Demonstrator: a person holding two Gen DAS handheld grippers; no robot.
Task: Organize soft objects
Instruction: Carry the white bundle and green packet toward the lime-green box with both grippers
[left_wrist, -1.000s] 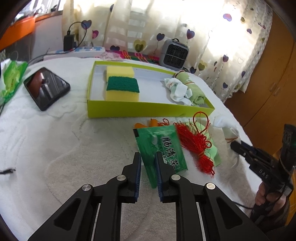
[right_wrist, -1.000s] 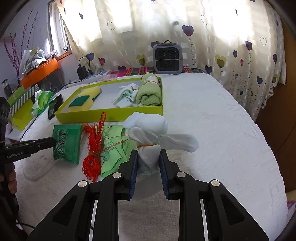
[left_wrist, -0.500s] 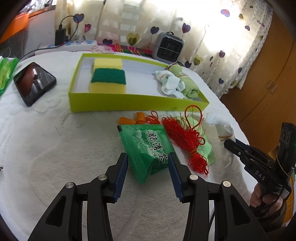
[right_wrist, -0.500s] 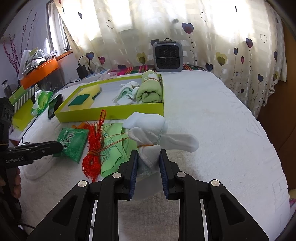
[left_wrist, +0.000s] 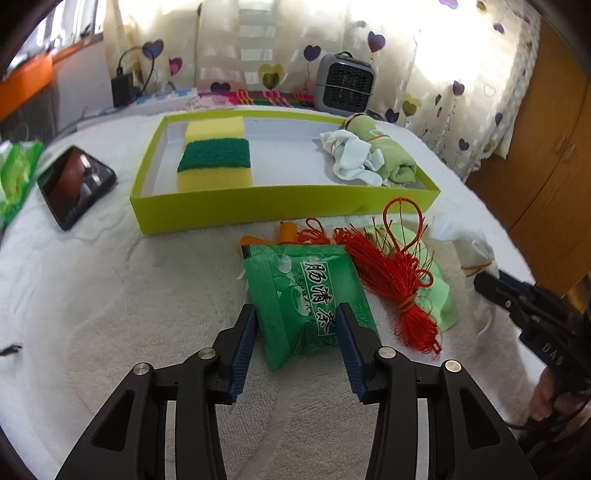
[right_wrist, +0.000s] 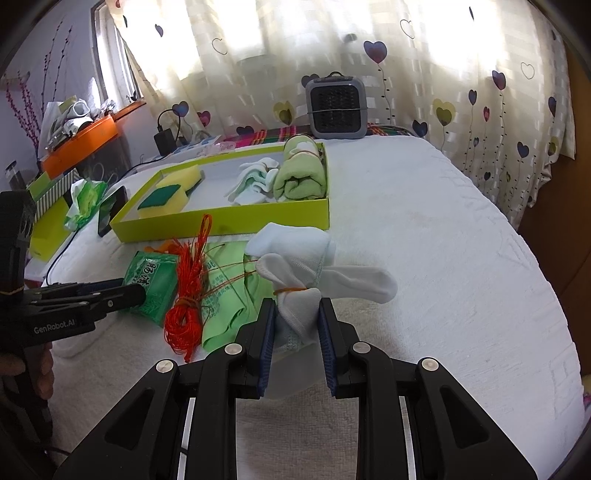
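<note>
Right wrist showing right gripper (right_wrist: 296, 321) clamping white sock bundle (right_wrist: 295, 269), bundle's lower end hidden between pads, toe pointing right. Left gripper (left_wrist: 296, 325) gaping wide, straddling green packet (left_wrist: 310, 295) lying on white bedspread (left_wrist: 110, 295), long axis running away from camera, orange item (left_wrist: 286, 232) behind mostly hidden.

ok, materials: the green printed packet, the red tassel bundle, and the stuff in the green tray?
Green printed packet: looks like thin glossy plastic film, going by its sheen and crinkles.
Red tassel bundle: fine cord or thread, slightly shiny; loose strands and loops.
Yellow sponge with dark green scouring top: porous foam, fibrous matte pad.
Rolled pale green cloth: soft matte fabric, likely terry or fleece.
Lime green tray: probably matte cardboard.
</note>
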